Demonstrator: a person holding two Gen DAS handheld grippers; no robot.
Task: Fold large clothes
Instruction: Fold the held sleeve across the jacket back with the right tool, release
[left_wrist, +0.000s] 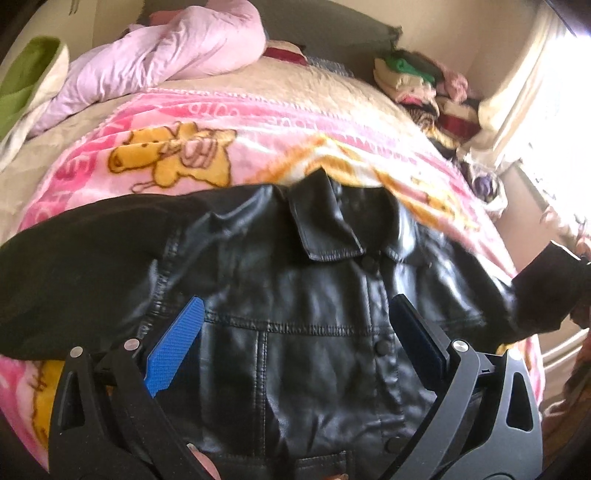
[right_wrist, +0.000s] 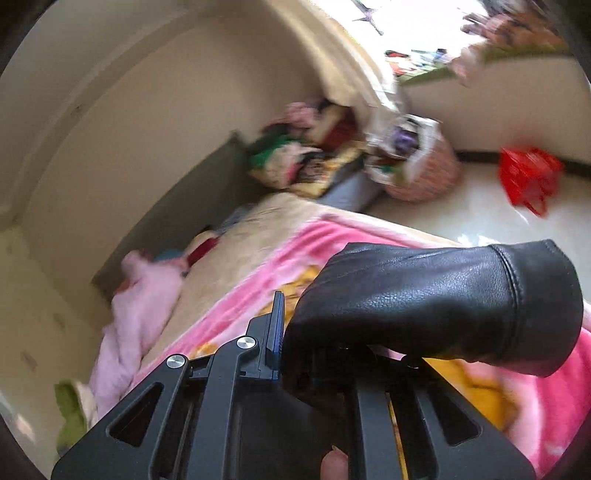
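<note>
Left gripper (left_wrist: 295, 325): jaws spread wide above the jacket (left_wrist: 295, 314), blue pads (left_wrist: 177, 343) clear of the leather, nothing held. Jacket lies front-up on the pink blanket (left_wrist: 258, 147), filling the lower half of the left wrist view.

Right gripper (right_wrist: 295, 332): clenched on the sleeve (right_wrist: 443, 302), cuff hanging out at right of frame.

Blanket lettering too blurred to read.

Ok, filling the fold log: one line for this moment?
left gripper: open over jacket | right gripper: shut on sleeve | blanket beneath
</note>
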